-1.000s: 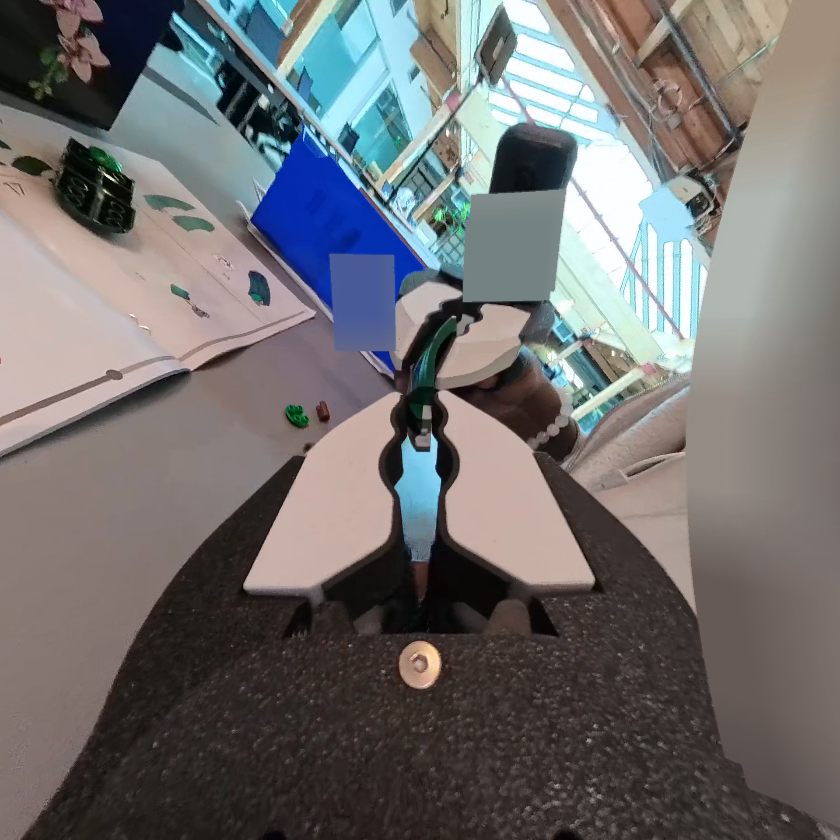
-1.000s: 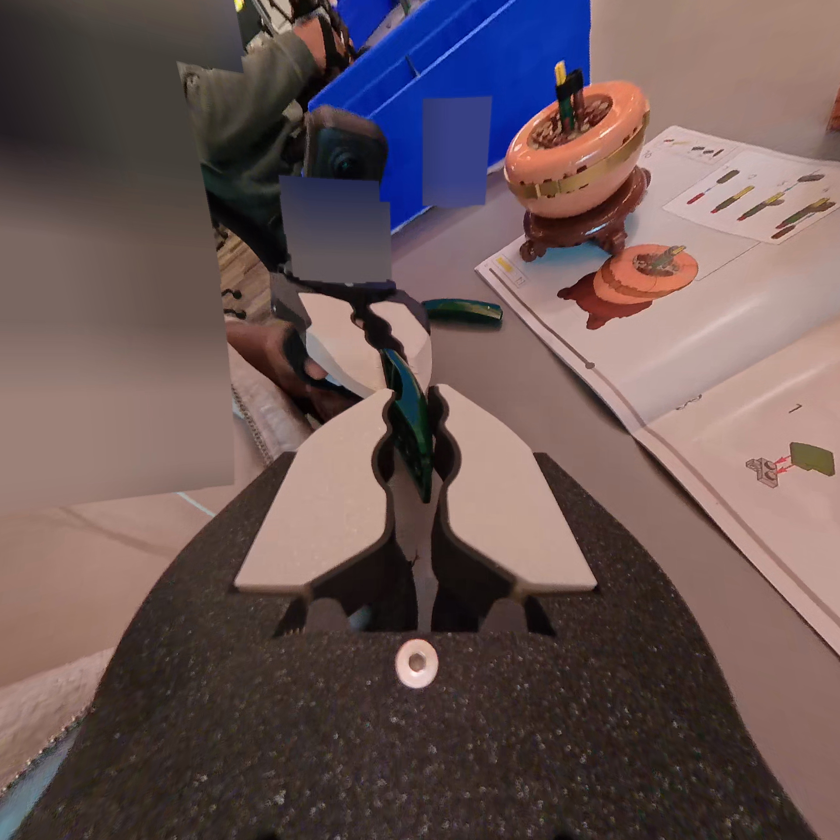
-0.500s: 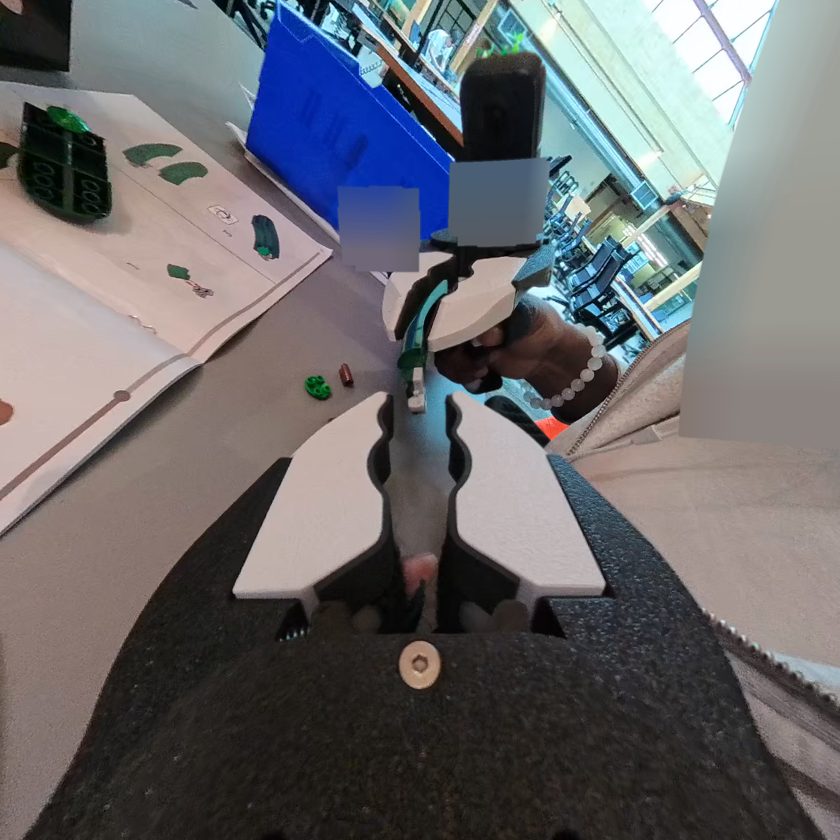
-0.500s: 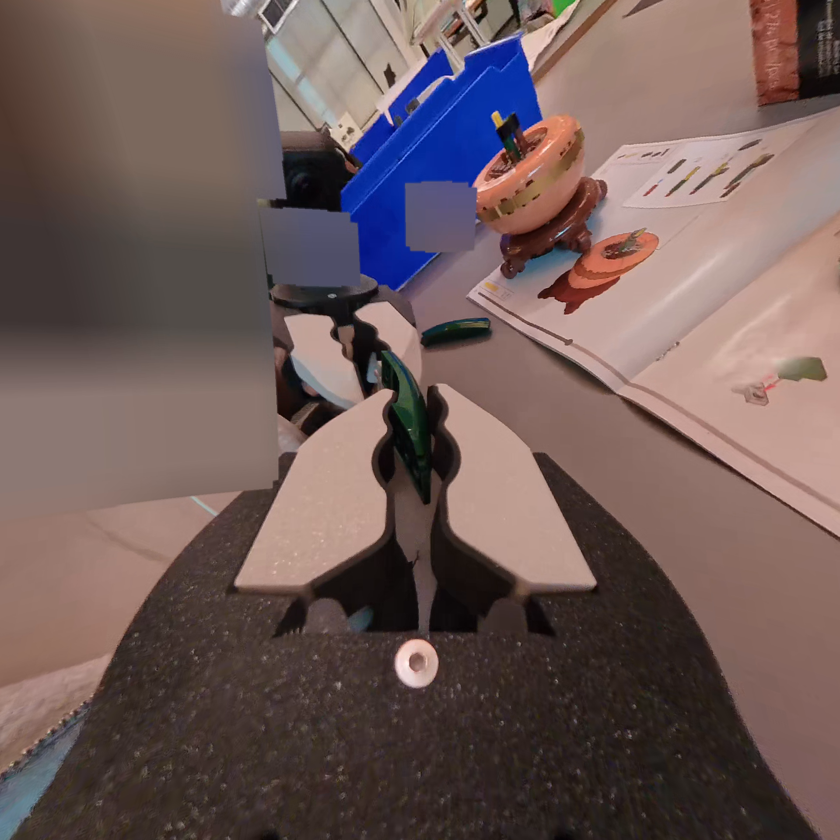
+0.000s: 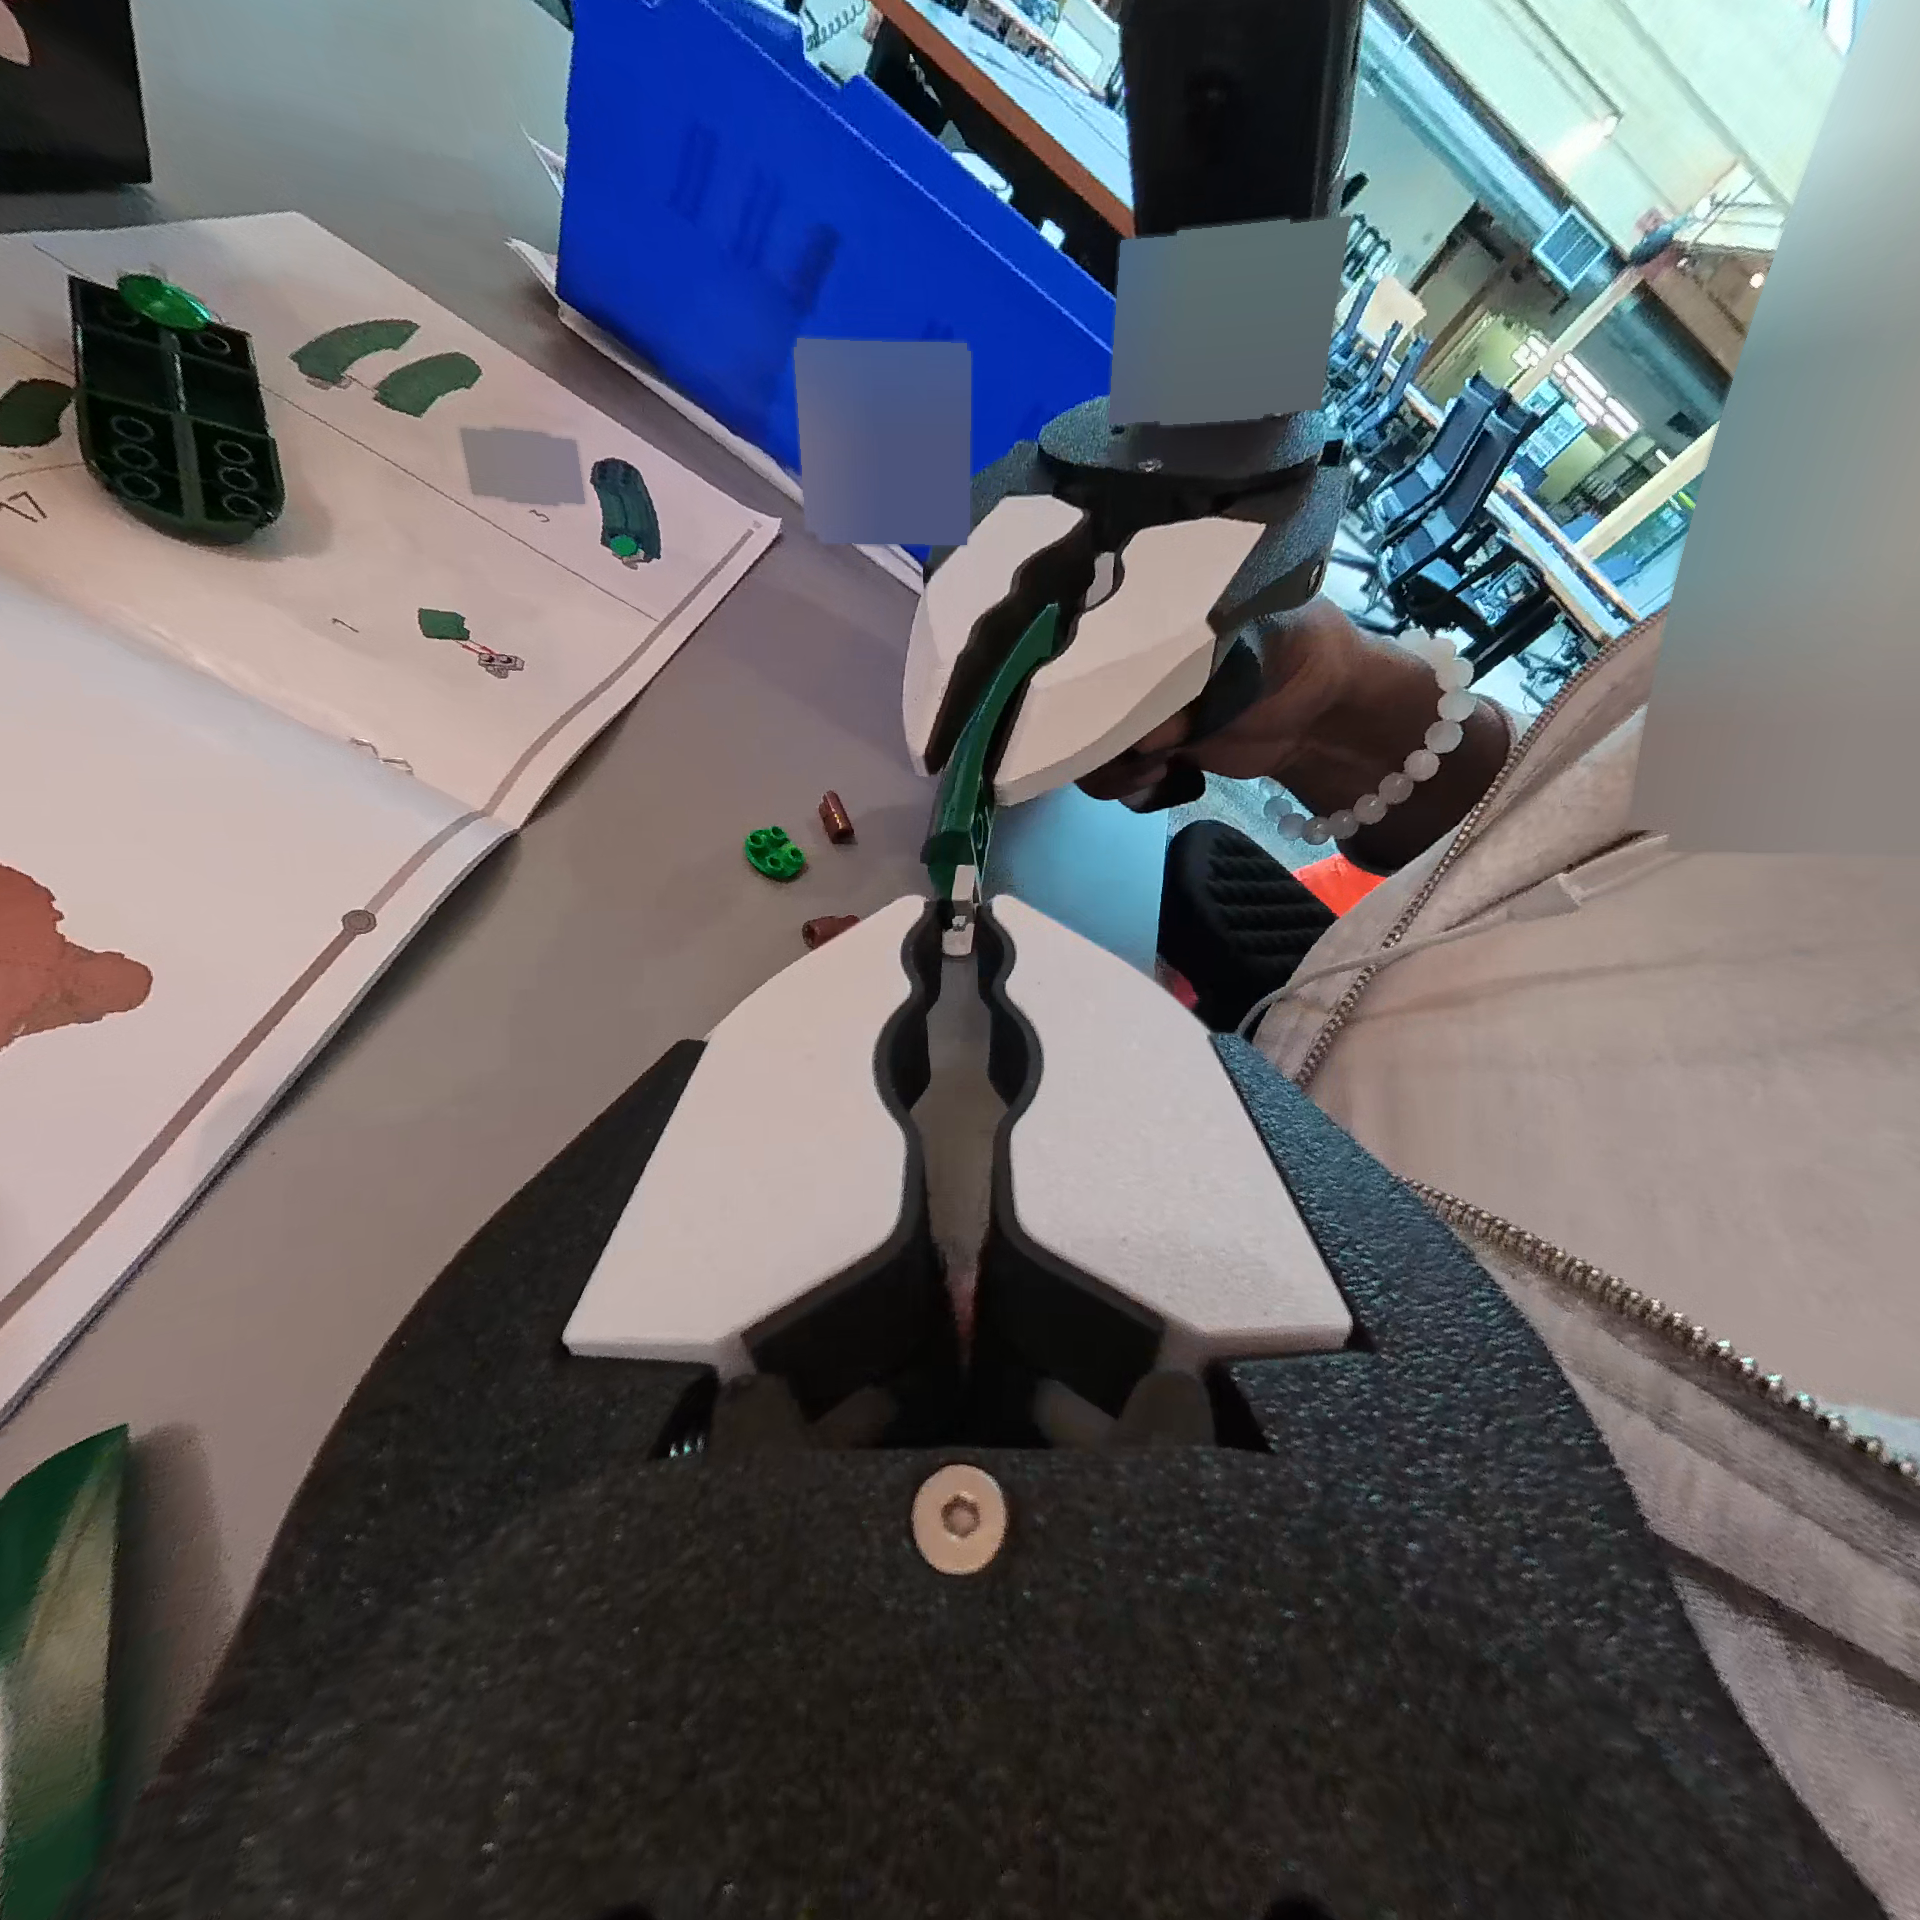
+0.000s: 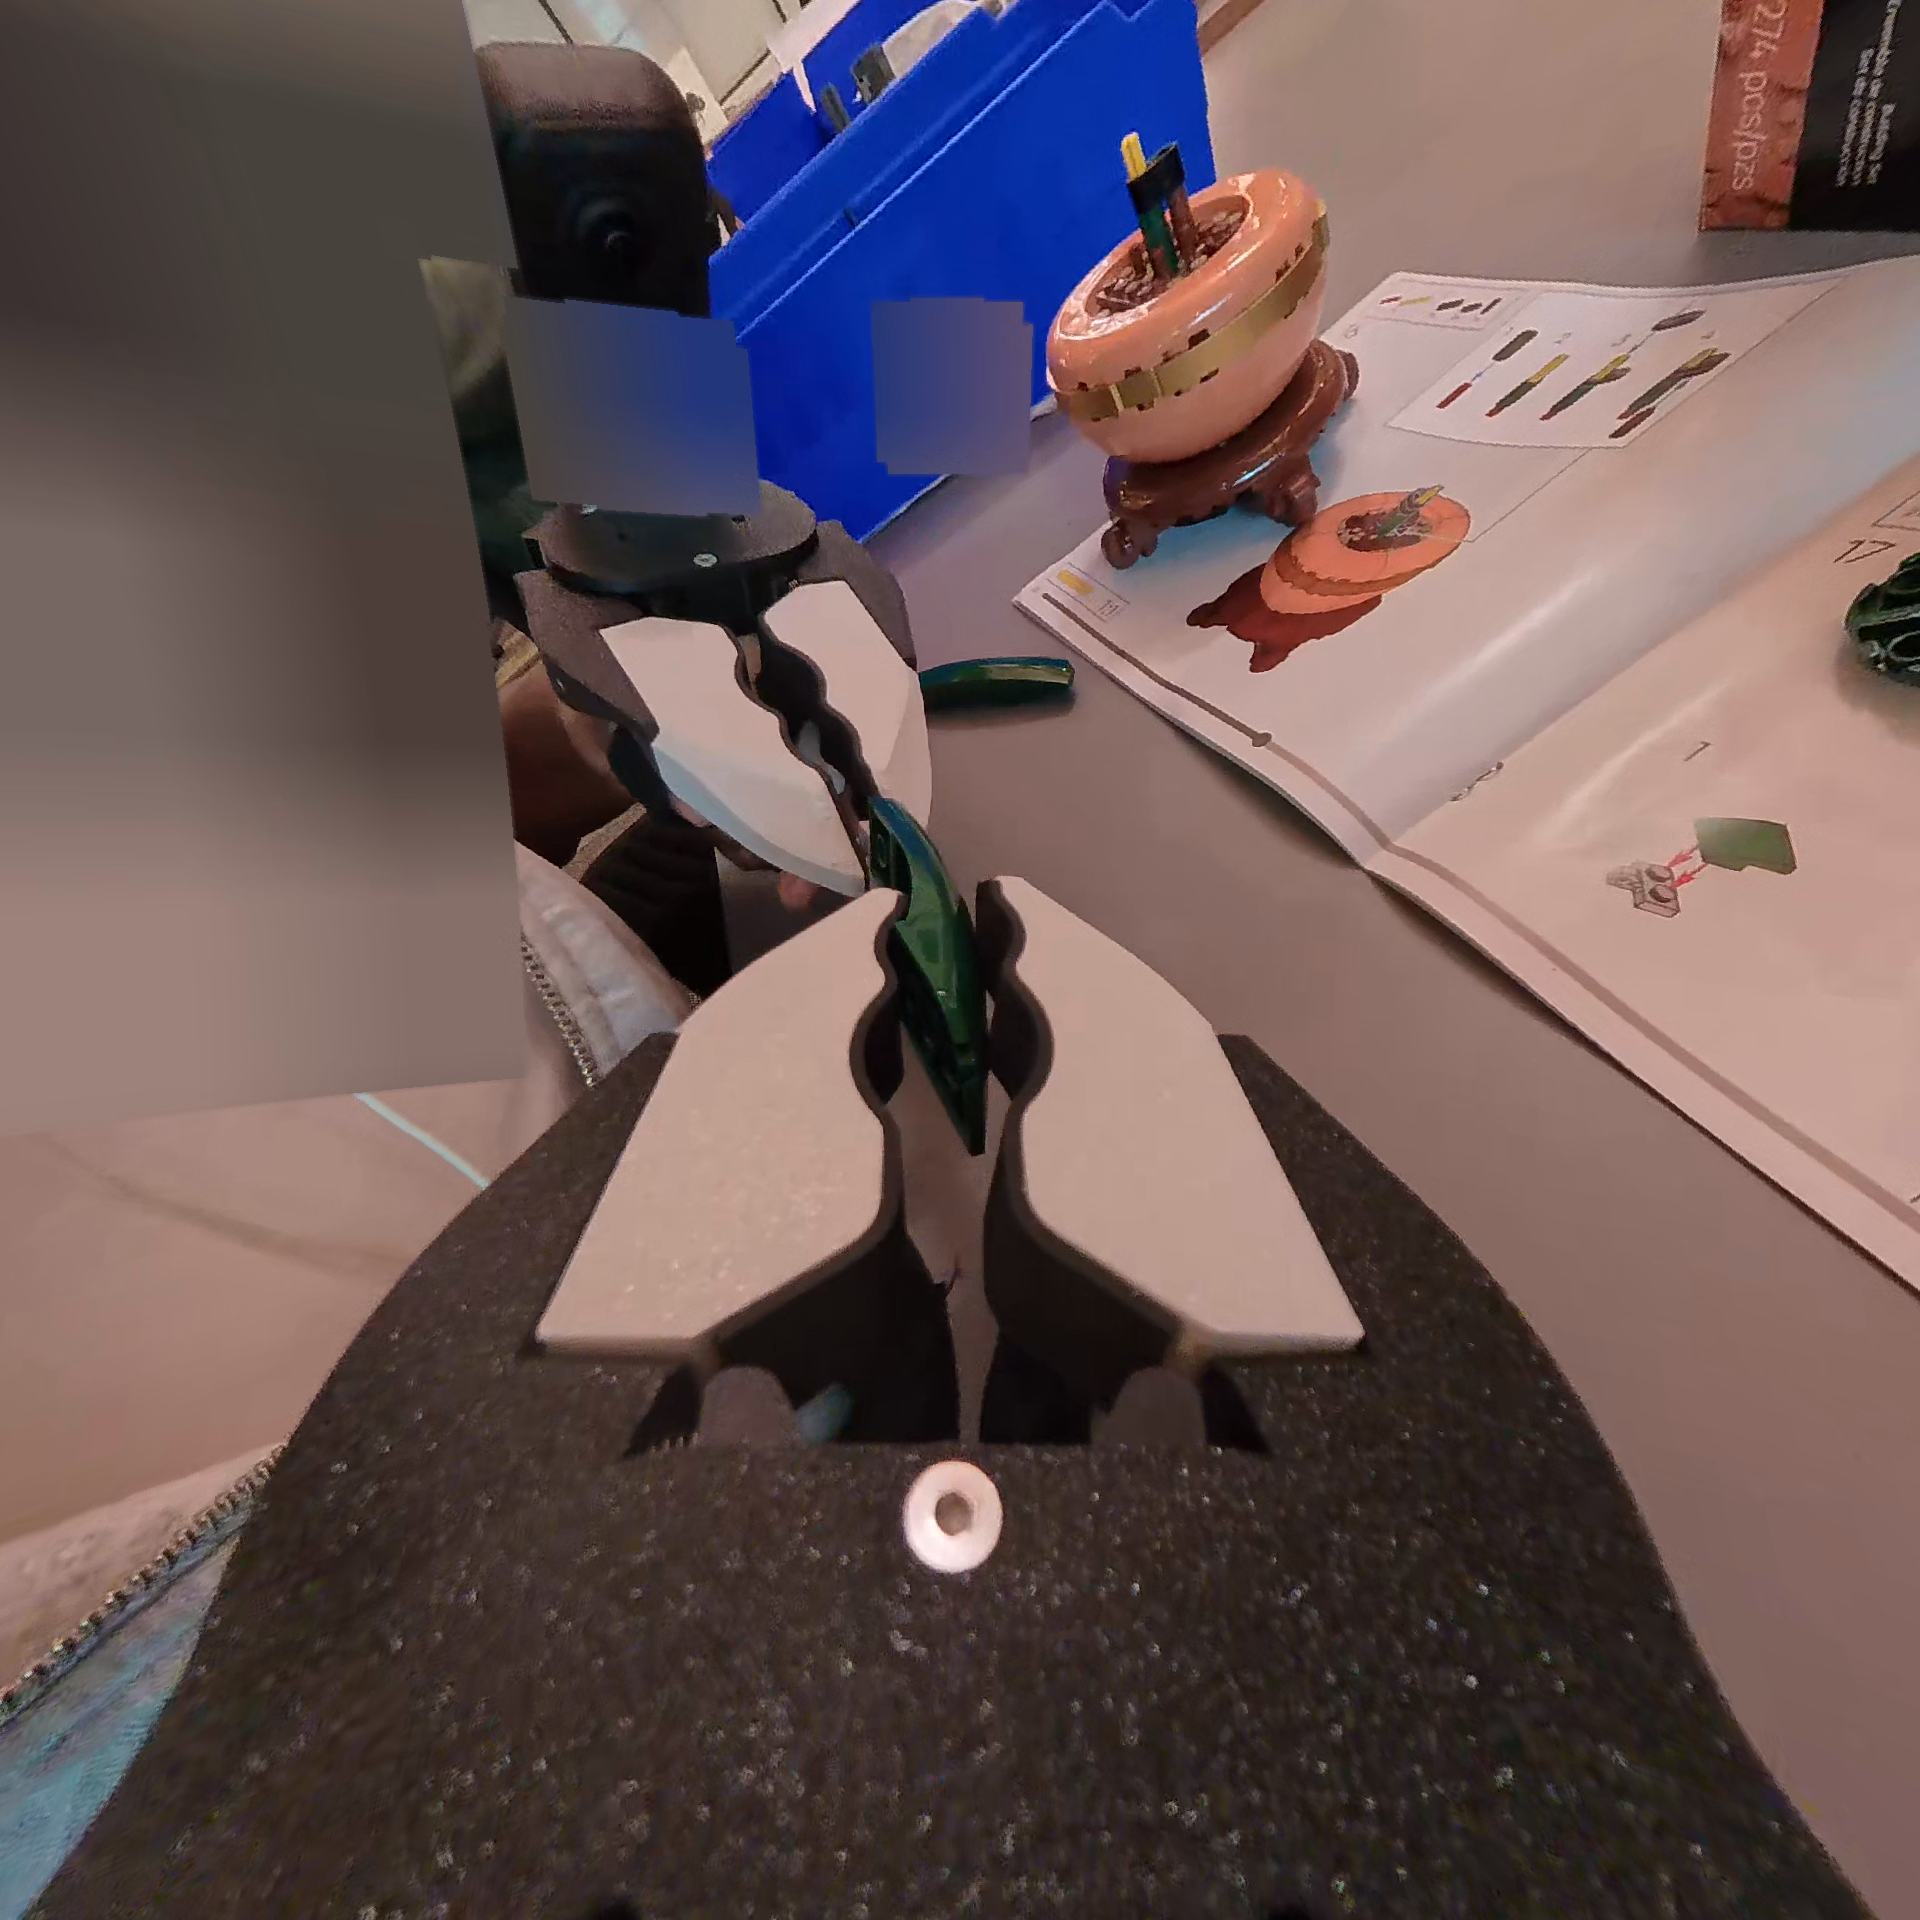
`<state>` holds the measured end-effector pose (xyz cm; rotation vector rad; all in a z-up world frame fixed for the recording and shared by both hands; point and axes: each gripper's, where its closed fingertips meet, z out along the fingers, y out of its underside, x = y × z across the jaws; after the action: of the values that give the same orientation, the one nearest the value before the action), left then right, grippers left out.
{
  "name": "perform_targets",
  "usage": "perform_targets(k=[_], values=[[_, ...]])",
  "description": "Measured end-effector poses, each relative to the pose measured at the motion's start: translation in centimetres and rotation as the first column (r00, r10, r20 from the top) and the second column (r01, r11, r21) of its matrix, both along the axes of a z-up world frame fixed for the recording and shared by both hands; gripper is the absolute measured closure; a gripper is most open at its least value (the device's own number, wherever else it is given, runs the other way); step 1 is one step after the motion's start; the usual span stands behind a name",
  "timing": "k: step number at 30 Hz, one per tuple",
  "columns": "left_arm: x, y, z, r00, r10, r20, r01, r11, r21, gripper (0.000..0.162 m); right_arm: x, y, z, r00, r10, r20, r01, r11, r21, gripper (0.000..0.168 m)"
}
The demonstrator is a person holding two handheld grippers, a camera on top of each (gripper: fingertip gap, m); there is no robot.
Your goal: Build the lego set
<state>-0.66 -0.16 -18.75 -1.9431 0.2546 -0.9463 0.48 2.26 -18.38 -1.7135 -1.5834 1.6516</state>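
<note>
Right fingers (image 6: 940,914) pinching a dark green curved leaf piece (image 6: 935,977), long axis running away toward the left fingers (image 5: 958,914); these nearly closed, seemingly nipping a small grey piece (image 5: 958,935) at its far tip. Beyond, on the bench (image 6: 1195,935): instruction booklet (image 6: 1558,665), peach pot model (image 6: 1195,343). Box lettering left unread.

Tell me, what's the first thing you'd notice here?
The dark green curved leaf piece pinched in the right gripper, its lower tip meeting the left gripper over the grey table. Behind, a peach flowerpot model stands on a brown stand at the instruction booklet's far corner.
</note>
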Motion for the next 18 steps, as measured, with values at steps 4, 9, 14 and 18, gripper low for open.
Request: perform_targets(k=[4, 9, 14, 18], values=[[0.0, -0.1, -0.5, 0.999, -0.017, -0.036, 0.017, 1.0, -0.009, 0.157, 0.0, -0.1, -0.4, 1.0, 0.001, 0.019, -0.001, 1.0, 0.028, 0.157], [0.1, -0.2, 0.7, 0.995, -0.044, 0.086, 0.045, 0.999, -0.008, 0.156, -0.1, 0.0, 0.6, 1.0, 0.015, -0.014, -0.015, 0.998, -0.063, 0.157], [0.4, 0.1, 1.3, 0.975, -0.046, 0.219, 0.053, 0.998, -0.023, 0.152, -0.8, -1.0, 0.8, 0.998, 0.059, -0.021, -0.06, 0.997, -0.05, 0.157], [0.2, 0.4, 1.0, 0.973, 0.012, 0.23, -0.009, 1.0, -0.015, 0.154, -1.0, -0.9, 0.5, 0.997, 0.074, 0.015, -0.073, 0.996, -0.052, 0.157]])
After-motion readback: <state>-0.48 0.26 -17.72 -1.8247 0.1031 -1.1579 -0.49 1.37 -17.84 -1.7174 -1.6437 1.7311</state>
